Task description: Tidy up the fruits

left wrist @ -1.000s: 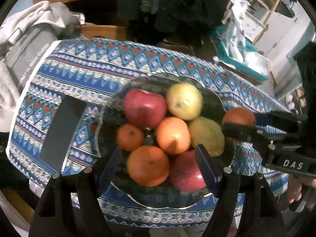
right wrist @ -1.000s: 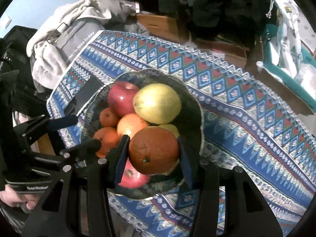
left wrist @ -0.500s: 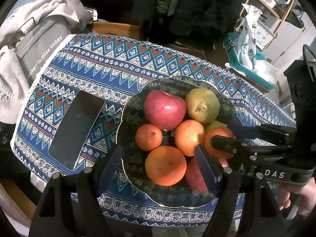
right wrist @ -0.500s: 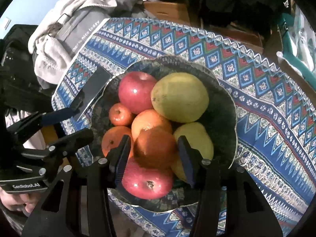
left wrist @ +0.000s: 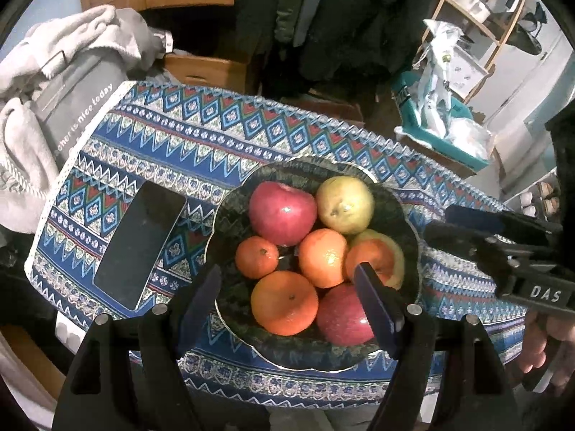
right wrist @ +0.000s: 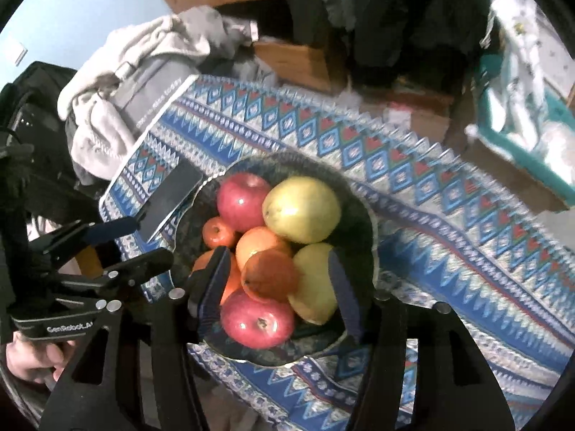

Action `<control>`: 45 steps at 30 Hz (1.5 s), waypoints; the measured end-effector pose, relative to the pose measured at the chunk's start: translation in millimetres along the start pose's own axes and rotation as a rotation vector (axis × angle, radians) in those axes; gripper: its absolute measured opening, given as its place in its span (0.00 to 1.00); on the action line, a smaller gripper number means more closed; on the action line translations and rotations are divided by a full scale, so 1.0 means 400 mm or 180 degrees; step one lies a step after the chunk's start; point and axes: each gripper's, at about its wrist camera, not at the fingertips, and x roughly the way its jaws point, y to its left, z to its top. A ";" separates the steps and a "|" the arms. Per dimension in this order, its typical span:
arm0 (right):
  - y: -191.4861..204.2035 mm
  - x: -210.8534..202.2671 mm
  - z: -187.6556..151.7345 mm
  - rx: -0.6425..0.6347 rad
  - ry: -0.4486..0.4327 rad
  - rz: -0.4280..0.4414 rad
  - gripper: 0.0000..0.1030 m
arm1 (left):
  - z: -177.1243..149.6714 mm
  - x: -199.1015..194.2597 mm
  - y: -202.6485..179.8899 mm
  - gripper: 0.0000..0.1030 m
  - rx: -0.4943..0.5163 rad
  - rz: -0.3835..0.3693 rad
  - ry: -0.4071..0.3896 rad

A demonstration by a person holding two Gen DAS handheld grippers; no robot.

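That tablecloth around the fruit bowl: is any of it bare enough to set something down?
Yes. The tablecloth is bare beyond the bowl toward the far edge, and again to its right. The phone takes up the left side, and the bowl itself is piled full.

Fruit crowds the bowl (left wrist: 230, 215) (phone (left wrist: 138, 248) just beside); cloth (left wrist: 215, 133) behind lies bare.

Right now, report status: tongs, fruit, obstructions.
Left tongs open, empty, over bowl. Right tongs open, orange resting on the pile. Phone beside bowl, not blocking.
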 end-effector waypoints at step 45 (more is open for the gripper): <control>-0.050 -0.526 -0.154 0.0014 -0.1487 -0.0662 0.78 | 0.014 -0.397 -0.255 0.99 0.0548 0.0191 -0.1313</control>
